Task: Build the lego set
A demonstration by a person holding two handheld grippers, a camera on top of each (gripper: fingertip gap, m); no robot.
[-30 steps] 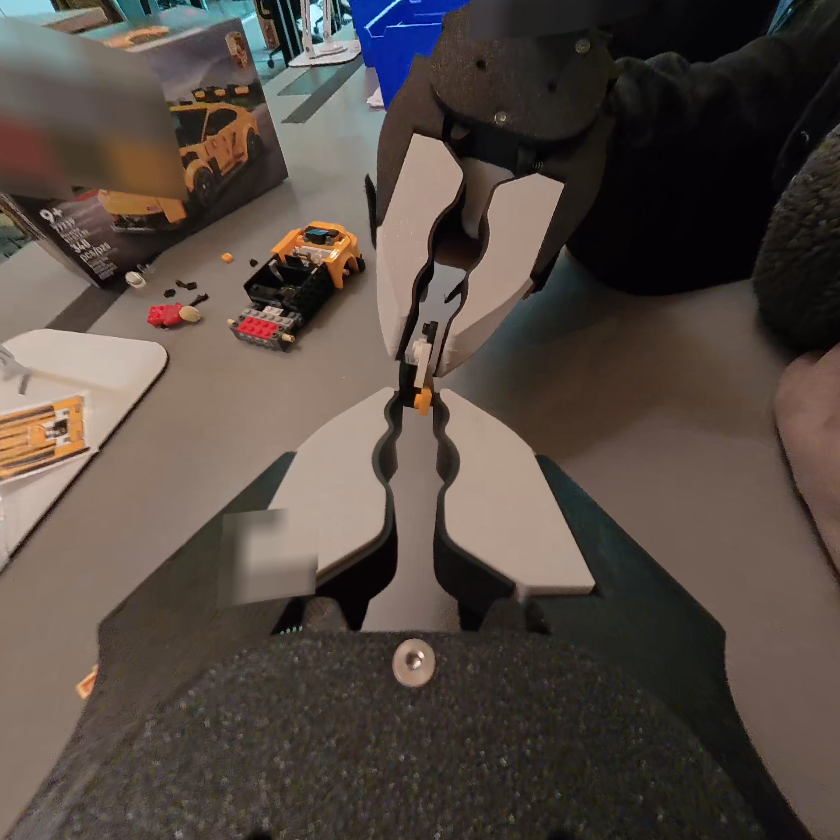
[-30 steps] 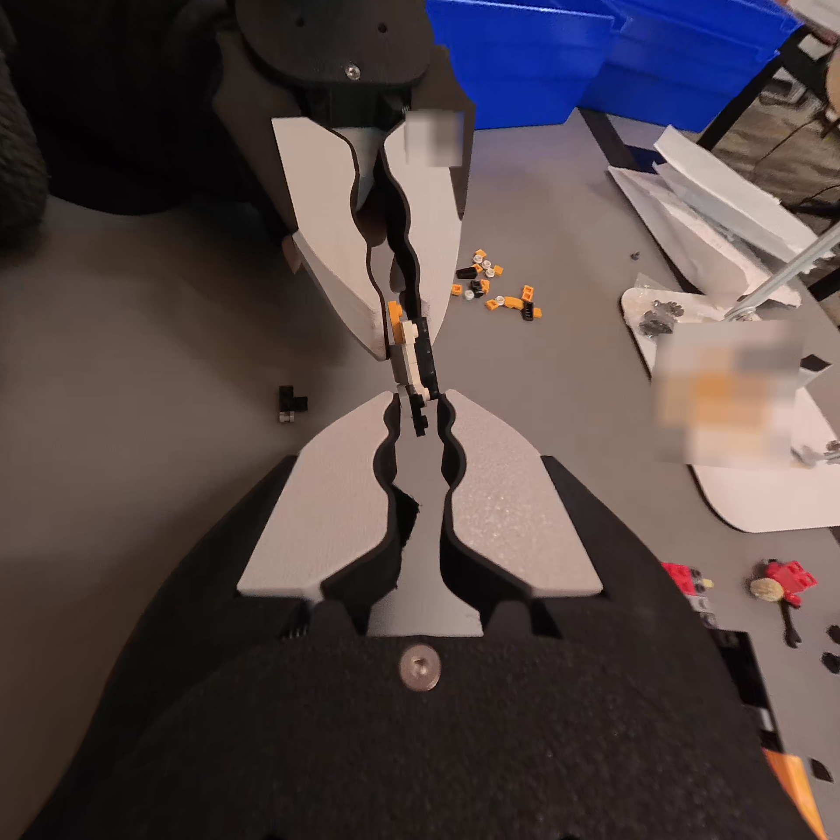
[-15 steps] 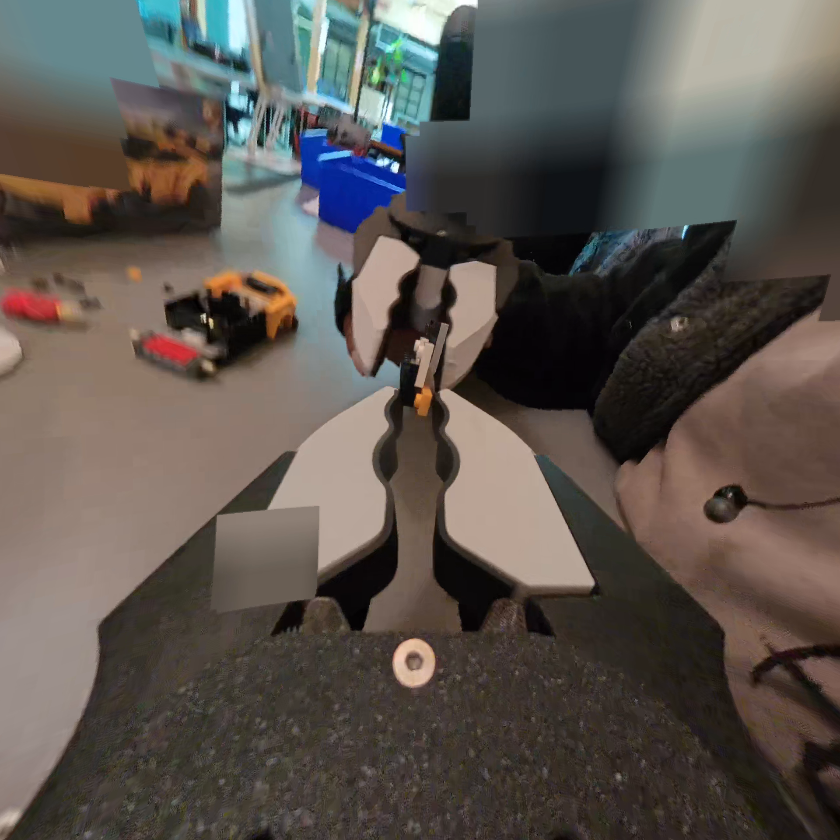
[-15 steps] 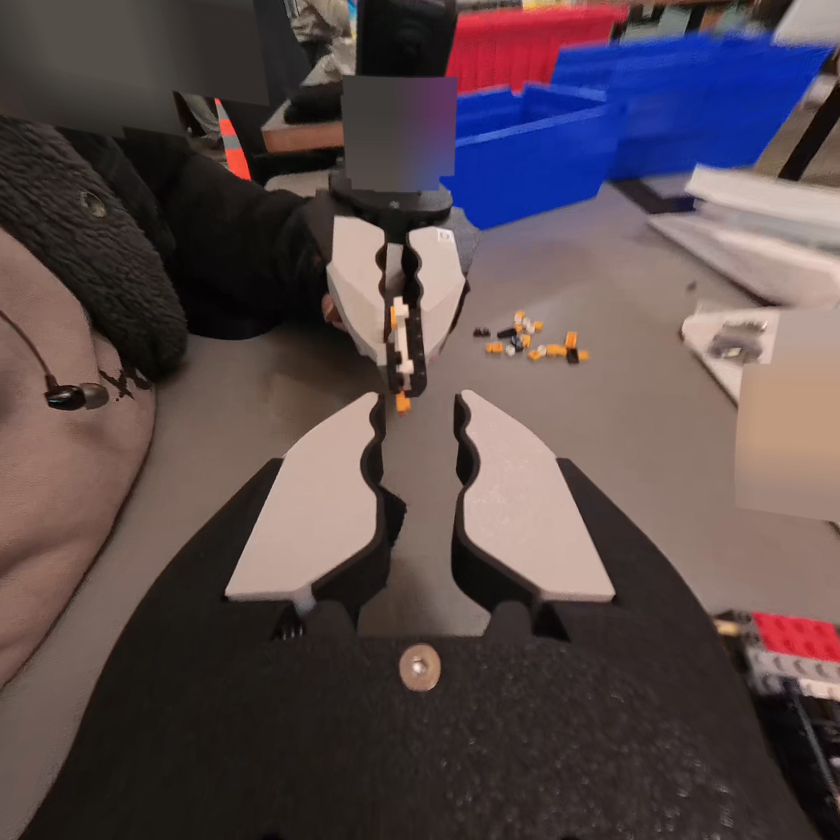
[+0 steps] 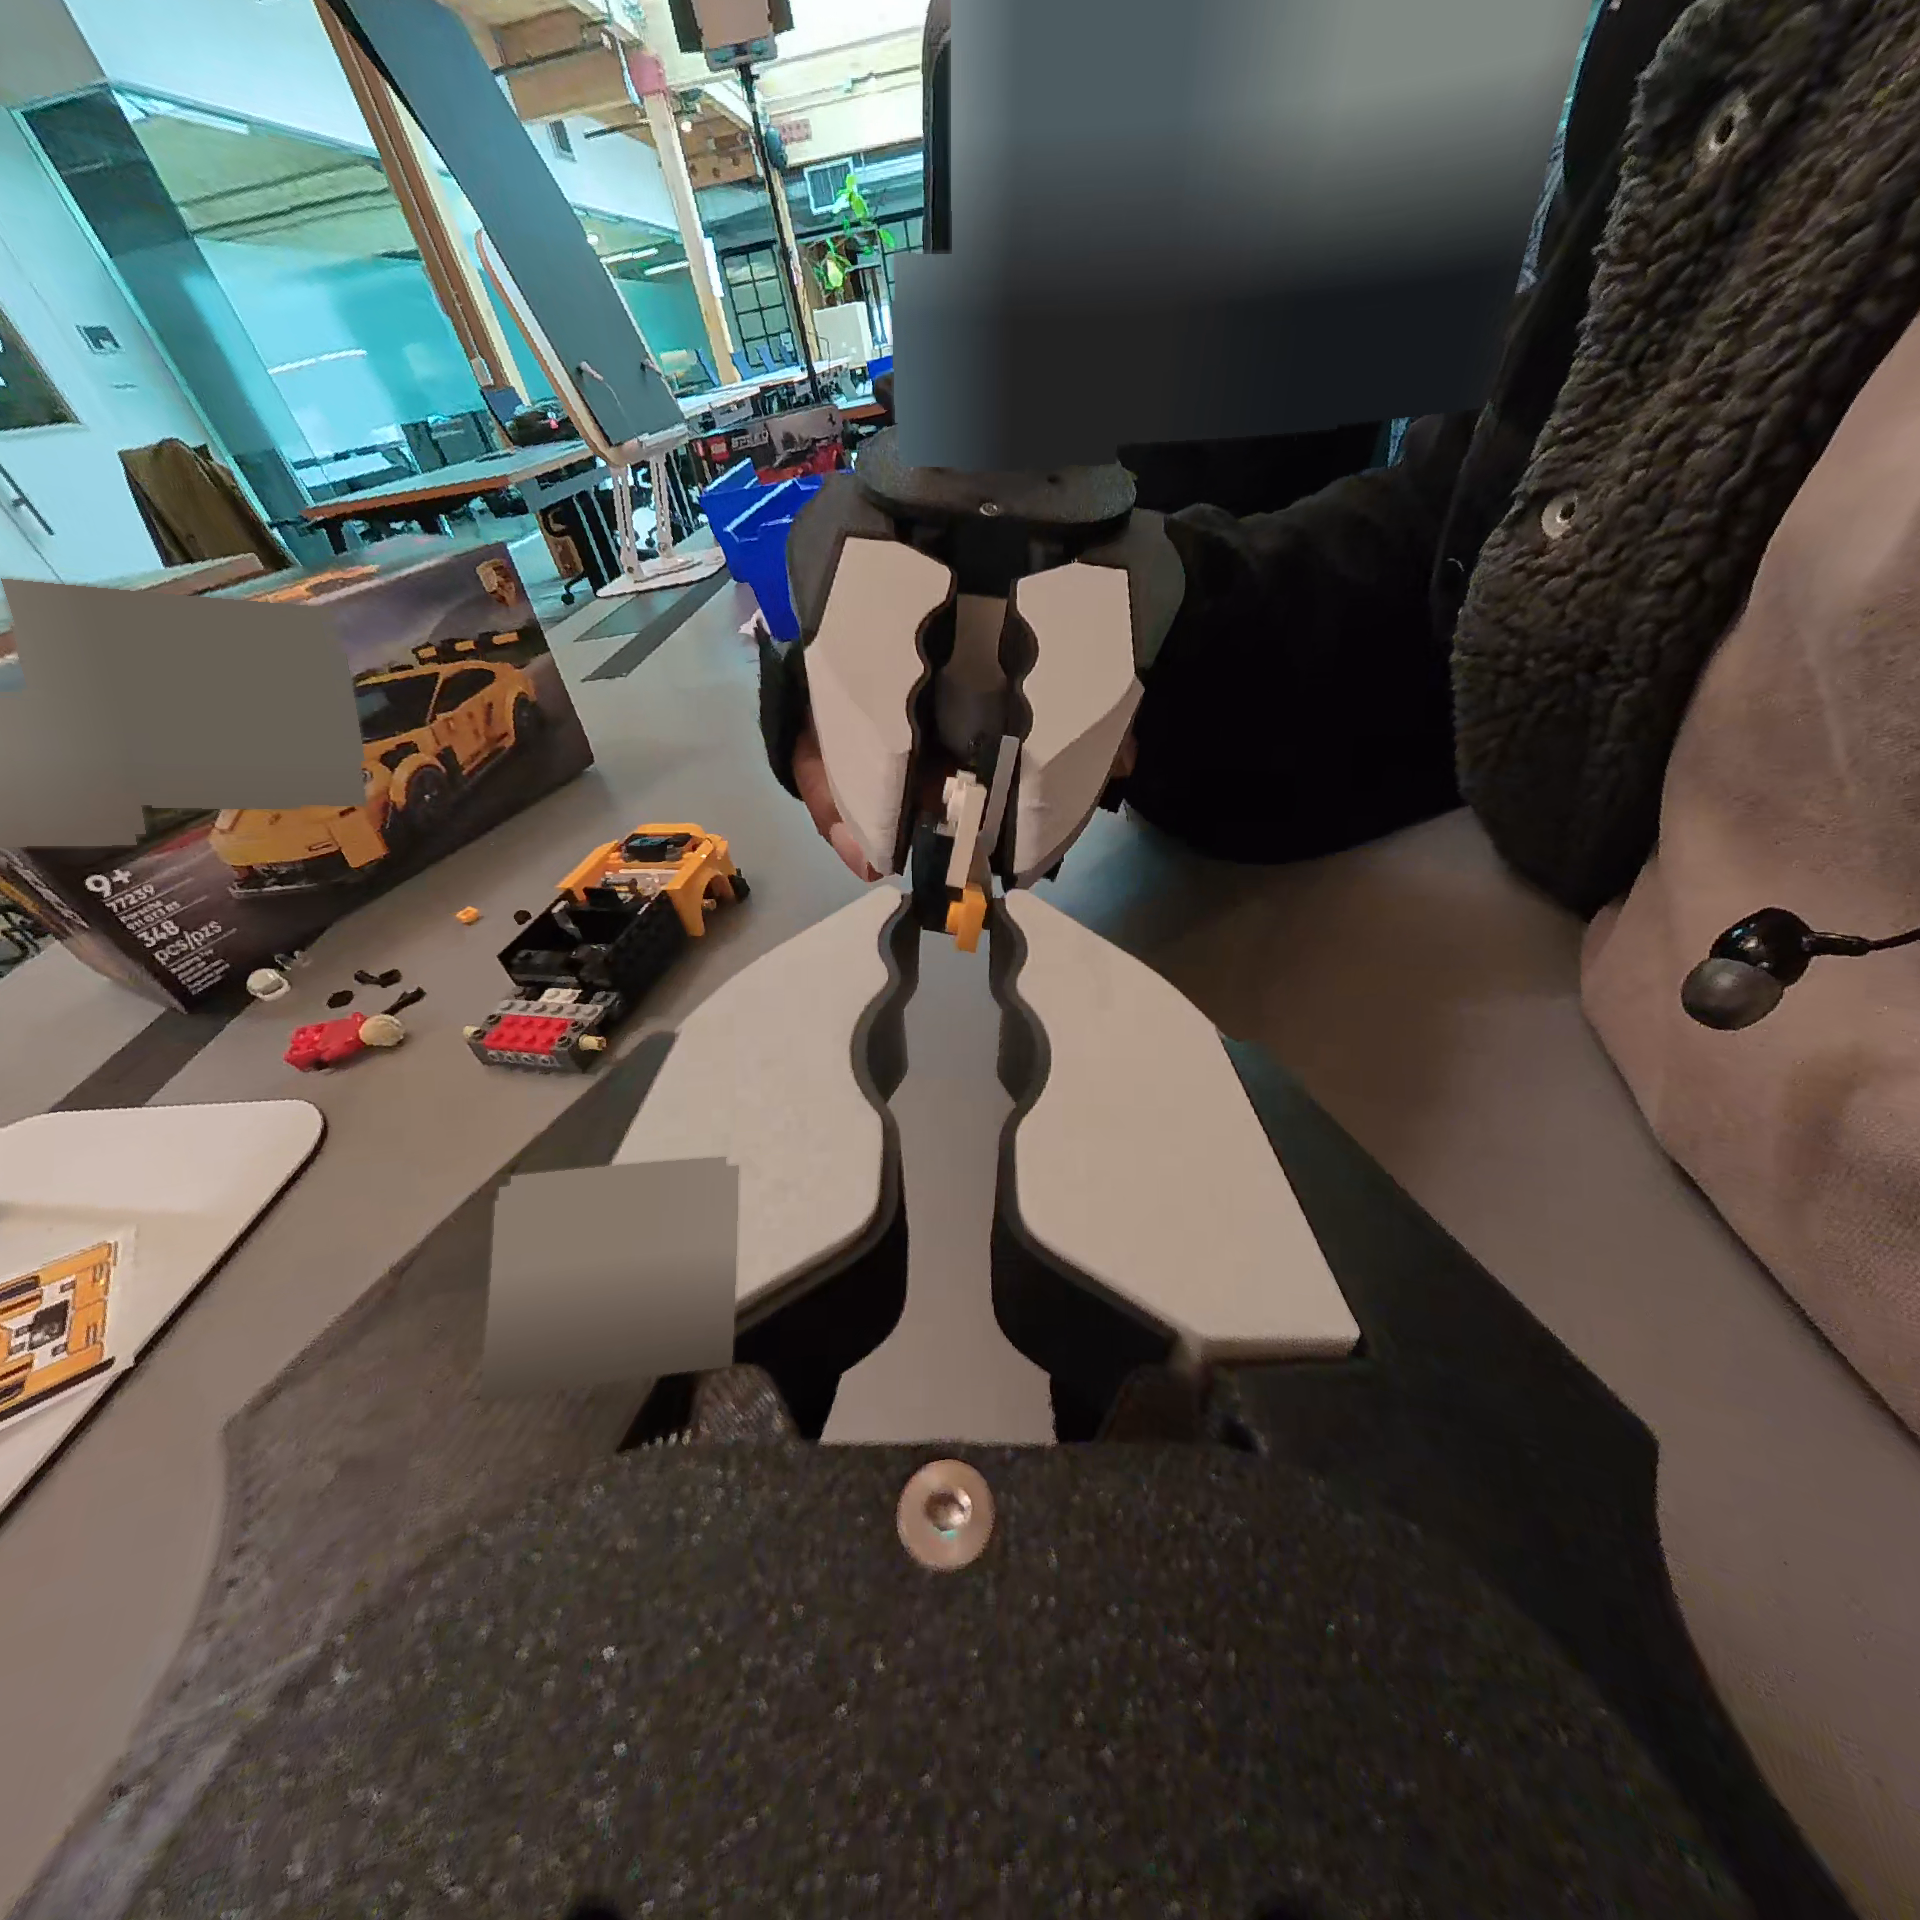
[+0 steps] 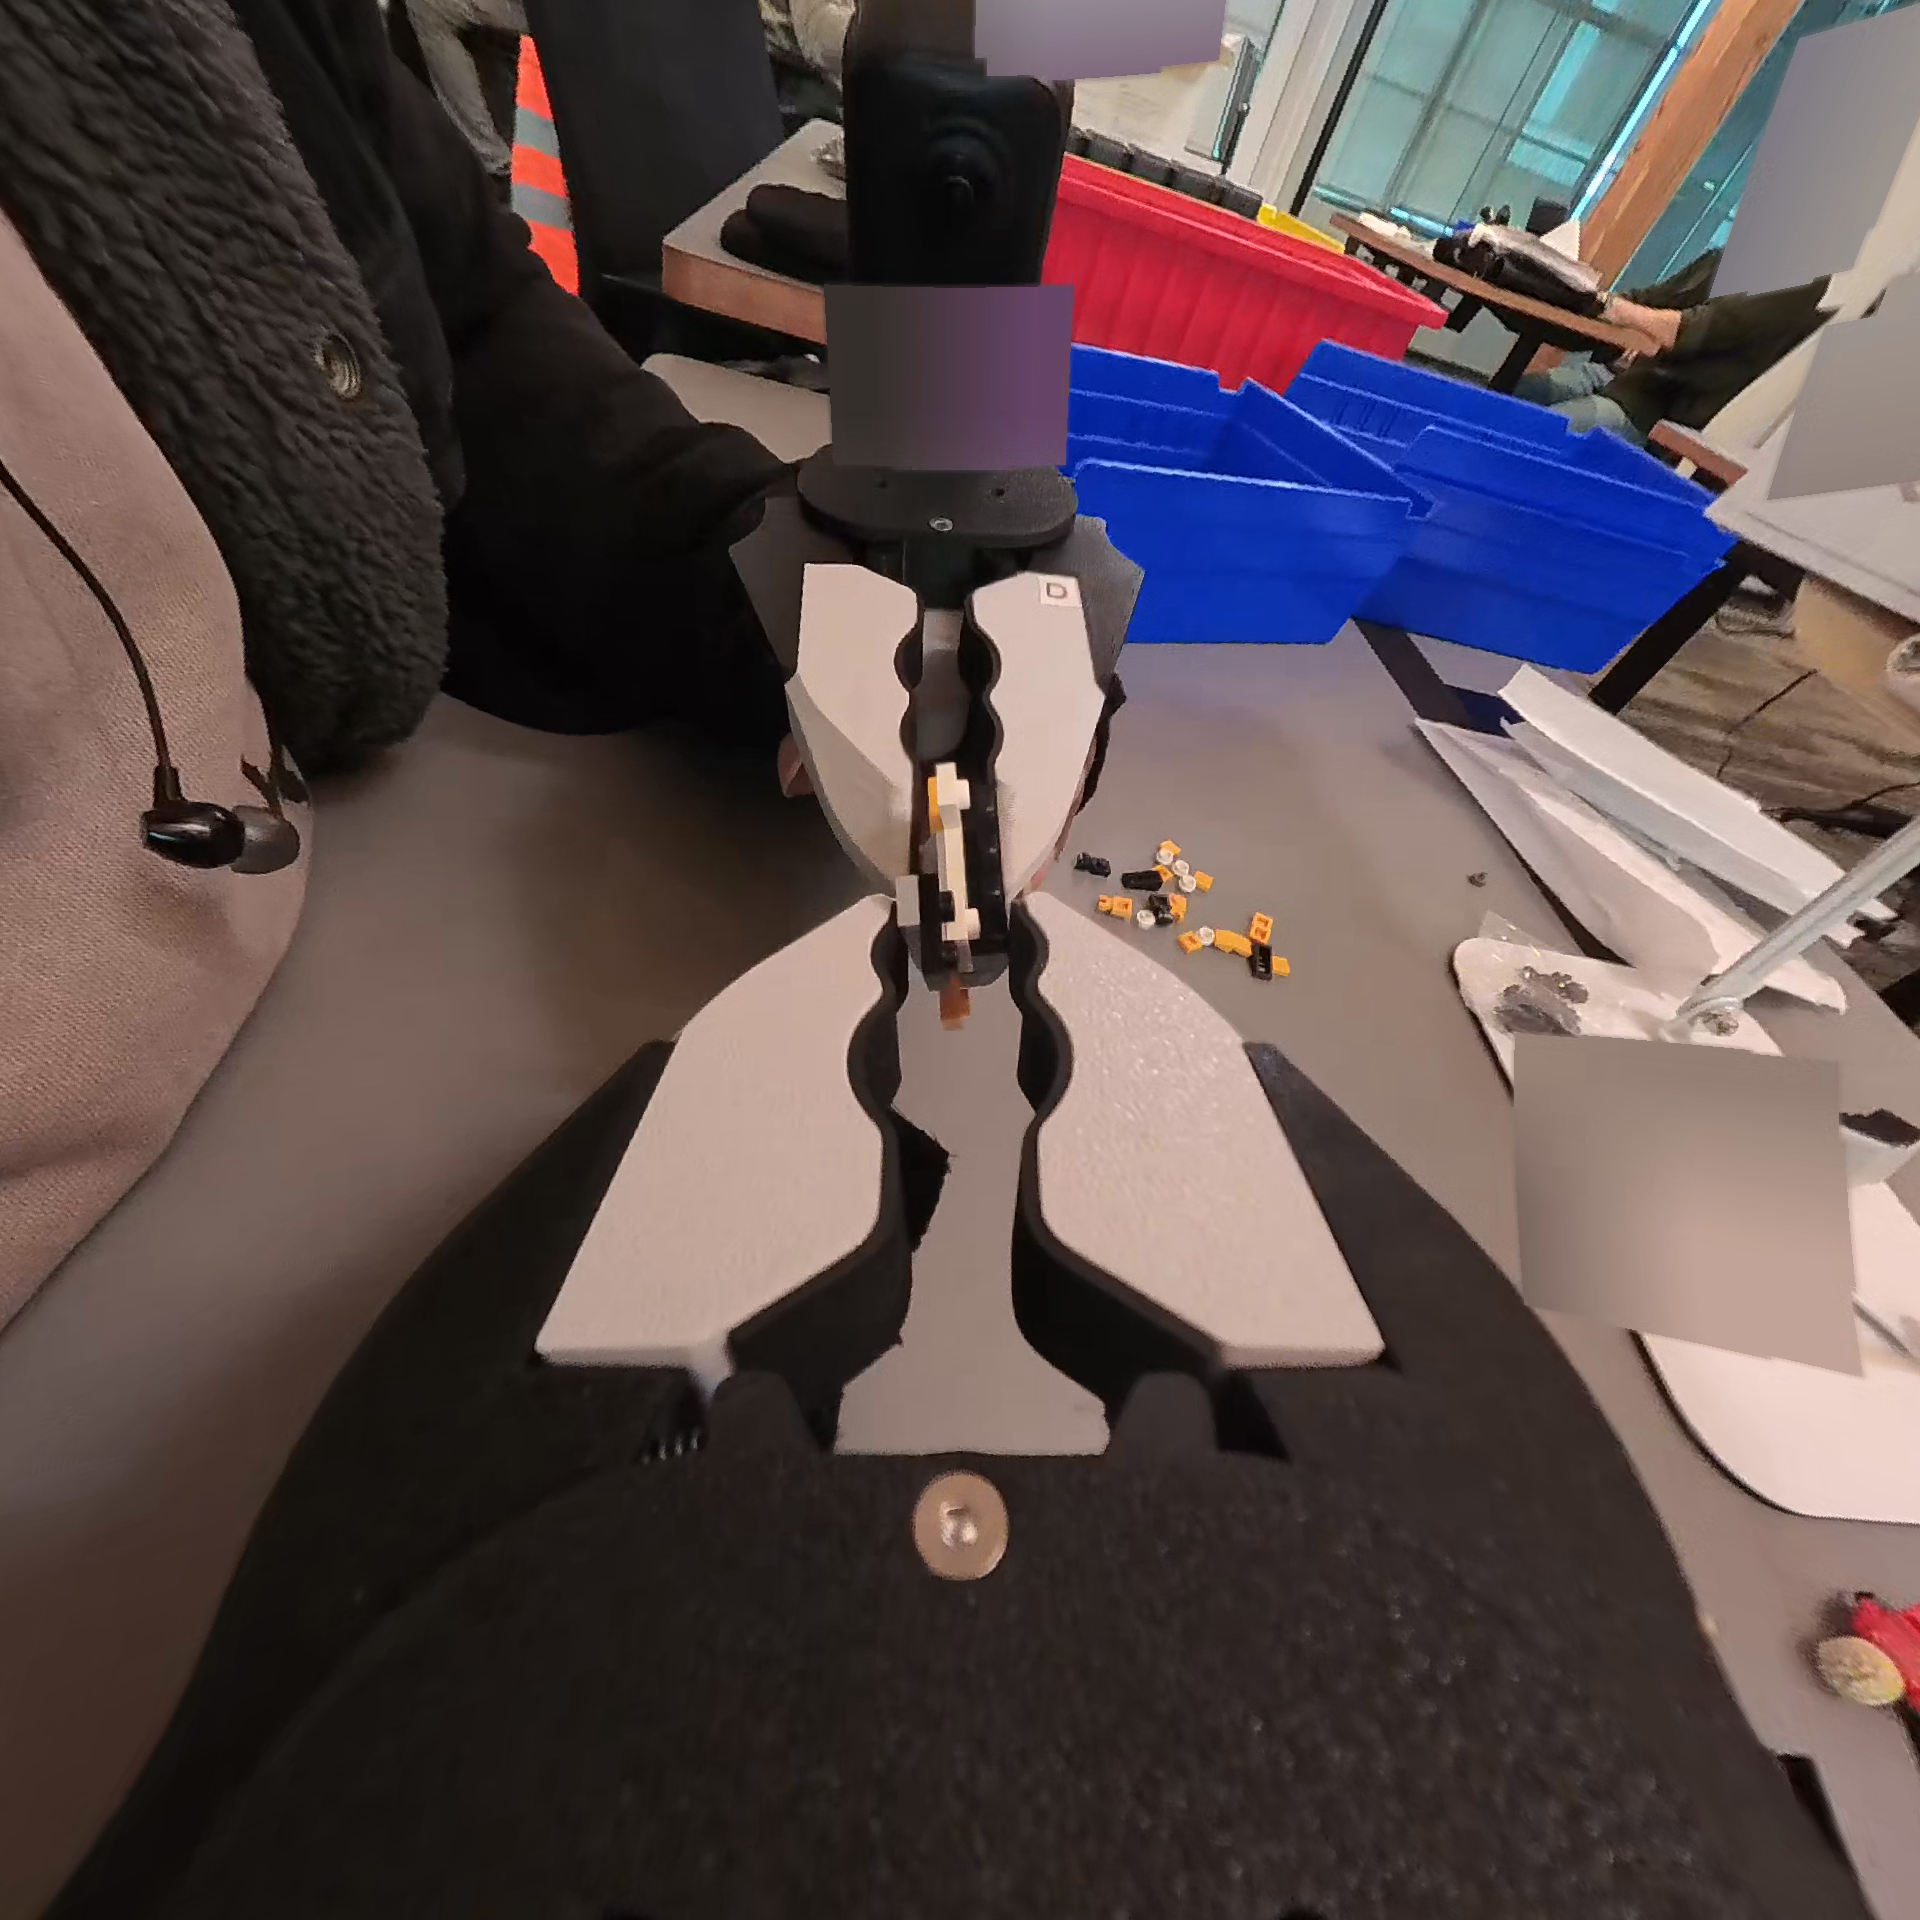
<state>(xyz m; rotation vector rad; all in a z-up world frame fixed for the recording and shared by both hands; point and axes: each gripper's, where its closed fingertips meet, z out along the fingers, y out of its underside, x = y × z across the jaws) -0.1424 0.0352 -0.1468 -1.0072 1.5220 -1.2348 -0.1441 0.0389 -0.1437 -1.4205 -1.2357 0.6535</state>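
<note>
Two grey-fingered grippers, left [image 5: 948, 920] and right [image 6: 951, 925], clenched one small black-white-orange brick assembly [image 5: 961, 842] | we worked over a matte grey tabletop [image 5: 1351, 987] | glass-walled workshop behind.

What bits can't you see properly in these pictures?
- Small lego assembly: both views, its middle is hidden between the grippers' fingers, so which gripper clamps it is unclear.
- Loose orange and black pieces: right wrist view, too small to tell shapes.
- Red minifigure: right wrist view, cut off by the edge.
- Box: left wrist view, partly covered by a blur patch.
</note>
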